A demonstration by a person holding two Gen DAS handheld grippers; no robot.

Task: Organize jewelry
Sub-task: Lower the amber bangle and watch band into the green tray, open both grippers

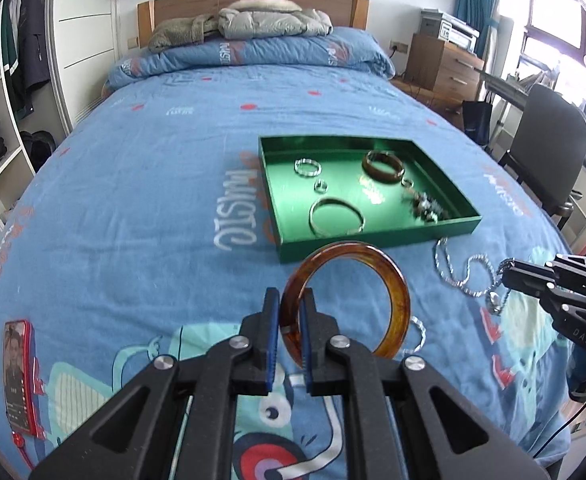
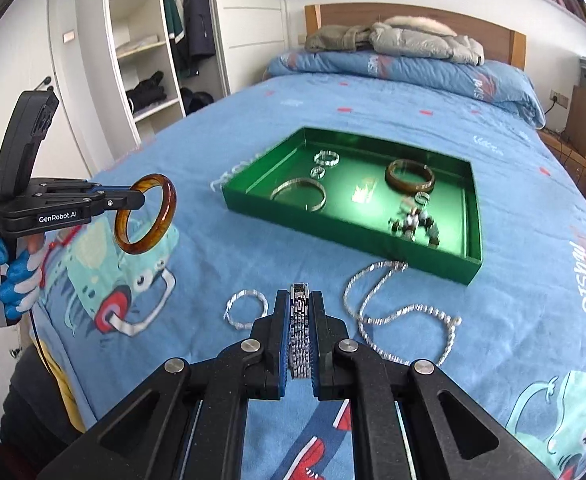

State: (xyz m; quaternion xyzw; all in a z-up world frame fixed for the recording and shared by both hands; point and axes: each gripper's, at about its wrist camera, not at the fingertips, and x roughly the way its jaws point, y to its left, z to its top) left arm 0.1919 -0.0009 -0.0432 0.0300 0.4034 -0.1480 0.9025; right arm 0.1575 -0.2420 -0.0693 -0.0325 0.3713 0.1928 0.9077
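1. Black fingers of the left gripper point(image 1: 290, 312) are squeezed tight on a brown bangle point(image 1: 349, 300). The bangle stands up in the air above the blue bedspread point(image 1: 133, 160).
2. From the other side, the left gripper point(image 2: 139, 199) pinches the rim of the same brown bangle point(image 2: 146, 214), and a hand in a blue and white glove point(image 2: 17, 280) holds its handle.
3. Right gripper point(image 2: 297, 312) is closed on a shiny metal watch band point(image 2: 299, 332), which sticks up between its two fingers.
4. On the bedspread just beside it lie a long silver chain point(image 2: 397, 312) and a small silver bracelet point(image 2: 245, 308).
5. Farther back sits a green tray point(image 2: 253, 200) on the bed.
6. Inside the tray are a thin silver bangle point(image 2: 299, 194), two silver rings point(image 2: 327, 158), a dark brown bangle point(image 2: 409, 176) and a blurry little heap of jewelry point(image 2: 413, 224); what that heap is I cannot tell.
7. A red phone point(image 1: 18, 376) lies on the bedspread, far off to the left.
8. Grey coats point(image 1: 253, 20) are piled by the headboard.
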